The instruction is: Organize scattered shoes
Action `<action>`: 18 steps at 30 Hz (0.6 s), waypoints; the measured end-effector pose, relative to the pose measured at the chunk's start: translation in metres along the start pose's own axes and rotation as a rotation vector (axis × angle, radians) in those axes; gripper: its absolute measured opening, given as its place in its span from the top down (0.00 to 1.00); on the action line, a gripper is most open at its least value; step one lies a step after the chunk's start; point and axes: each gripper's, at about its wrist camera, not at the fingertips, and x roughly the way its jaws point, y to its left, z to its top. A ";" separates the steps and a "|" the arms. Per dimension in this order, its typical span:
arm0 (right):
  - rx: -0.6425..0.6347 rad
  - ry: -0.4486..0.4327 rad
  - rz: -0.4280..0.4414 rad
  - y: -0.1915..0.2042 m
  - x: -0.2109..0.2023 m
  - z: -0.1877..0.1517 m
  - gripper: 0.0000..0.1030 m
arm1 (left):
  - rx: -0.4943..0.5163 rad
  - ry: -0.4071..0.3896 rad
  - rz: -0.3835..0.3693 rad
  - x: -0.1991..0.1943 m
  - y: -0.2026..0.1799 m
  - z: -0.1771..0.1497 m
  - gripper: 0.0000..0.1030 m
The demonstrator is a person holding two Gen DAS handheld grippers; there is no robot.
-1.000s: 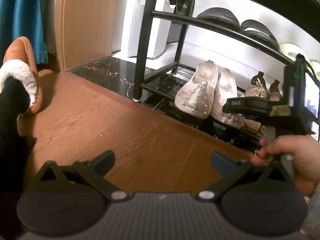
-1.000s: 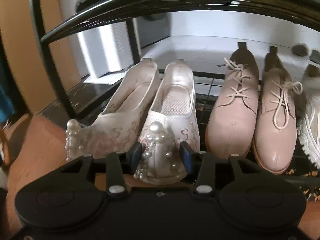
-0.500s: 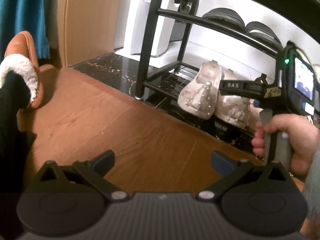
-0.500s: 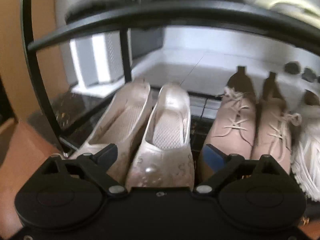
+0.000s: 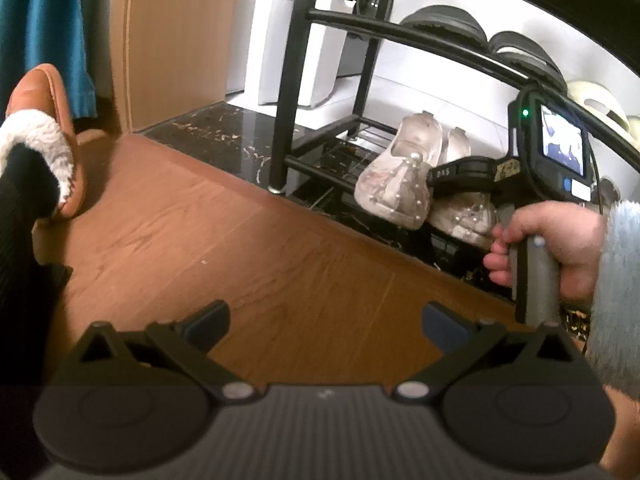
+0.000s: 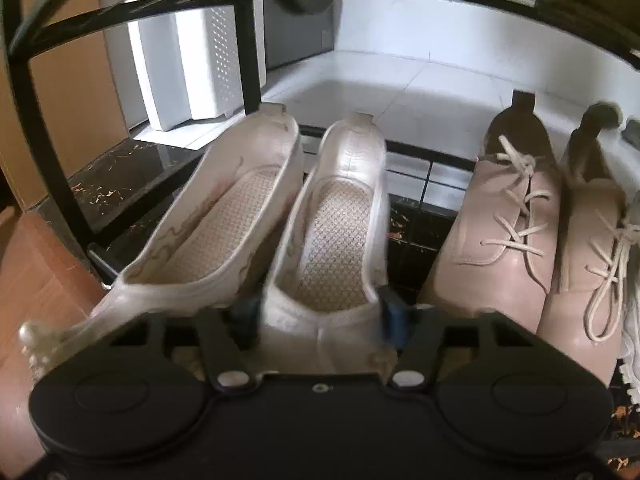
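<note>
A pair of white pearl-trimmed shoes sits at the left end of the black rack's bottom shelf (image 6: 416, 152). My right gripper (image 6: 320, 316) straddles the front of the right white shoe (image 6: 332, 240). Its jaws are closing, and both blue pads touch the shoe's sides. The left white shoe (image 6: 224, 216) leans against it. In the left wrist view a hand (image 5: 552, 240) holds the right gripper (image 5: 436, 178) over the white pair (image 5: 394, 184). My left gripper (image 5: 326, 320) hangs open over the wooden floor (image 5: 240, 240), holding nothing.
Two pink lace-up shoes (image 6: 504, 232) stand right of the white pair, with a white sneaker's edge (image 6: 630, 320) beyond them. Dark shoes (image 5: 444, 24) lie on the upper shelf. A foot in an orange fleece-lined slipper (image 5: 60, 100) rests at far left. A white box (image 5: 272, 40) stands behind the rack post (image 5: 288, 92).
The right gripper let go of the pearl trim on the shoe's toe, opened wide, moved further in over the shoe and narrowed onto its front. The left gripper stayed still.
</note>
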 end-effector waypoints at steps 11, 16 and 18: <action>0.142 -0.249 -0.102 0.006 -0.024 -0.014 0.69 | -0.009 0.003 0.002 0.001 0.002 0.001 0.01; 0.068 -0.331 -0.131 0.014 -0.024 -0.005 0.79 | -0.019 0.006 0.002 0.002 0.004 0.002 0.01; 0.061 -0.291 -0.087 0.017 -0.019 0.003 0.76 | -0.016 0.011 0.002 0.003 0.003 0.002 0.01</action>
